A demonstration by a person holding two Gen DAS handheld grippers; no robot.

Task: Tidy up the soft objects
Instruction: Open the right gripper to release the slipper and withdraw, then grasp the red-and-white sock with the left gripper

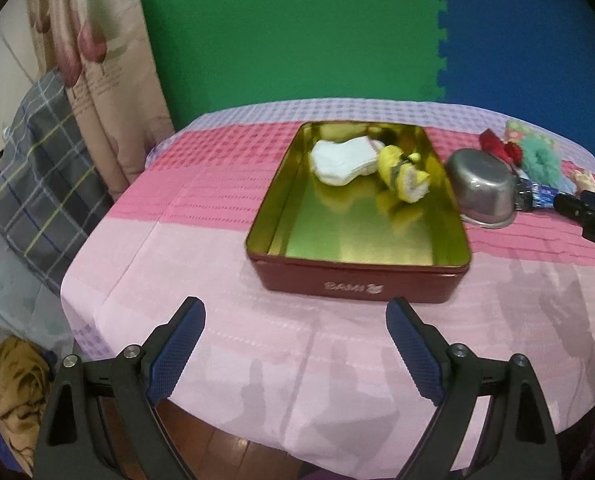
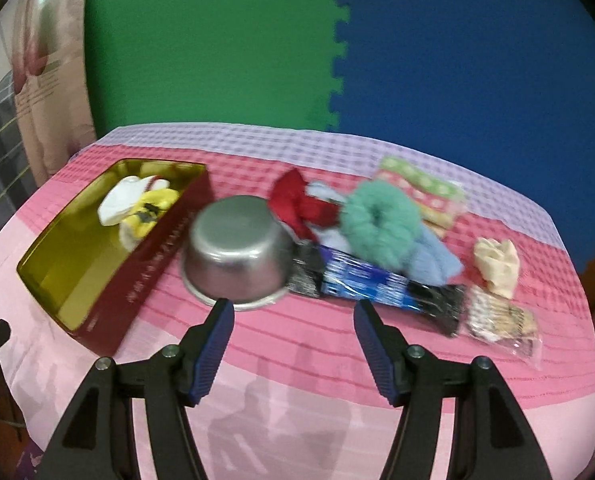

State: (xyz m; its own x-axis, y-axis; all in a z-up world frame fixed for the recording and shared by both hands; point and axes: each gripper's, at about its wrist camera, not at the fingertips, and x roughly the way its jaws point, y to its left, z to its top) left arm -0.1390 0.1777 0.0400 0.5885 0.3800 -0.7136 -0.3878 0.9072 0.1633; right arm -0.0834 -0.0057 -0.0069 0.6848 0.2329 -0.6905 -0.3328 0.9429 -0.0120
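A red tin box (image 1: 357,284) with a gold inside holds a white sock (image 1: 343,160) and a yellow sock roll (image 1: 403,176); it also shows in the right wrist view (image 2: 137,264). Right of it lie a red cloth (image 2: 297,204), a teal fluffy scrunchie (image 2: 377,220), a light blue cloth (image 2: 433,260) and a cream glove (image 2: 497,264). My left gripper (image 1: 295,312) is open and empty, in front of the box. My right gripper (image 2: 293,312) is open and empty, in front of an upturned steel bowl (image 2: 237,252).
A blue snack packet (image 2: 377,284), a clear packet of biscuits (image 2: 501,320) and a patterned pouch (image 2: 421,188) lie among the soft things. The table has a pink checked cloth (image 1: 201,264). A green and blue foam wall stands behind. A curtain and a chair are at the left.
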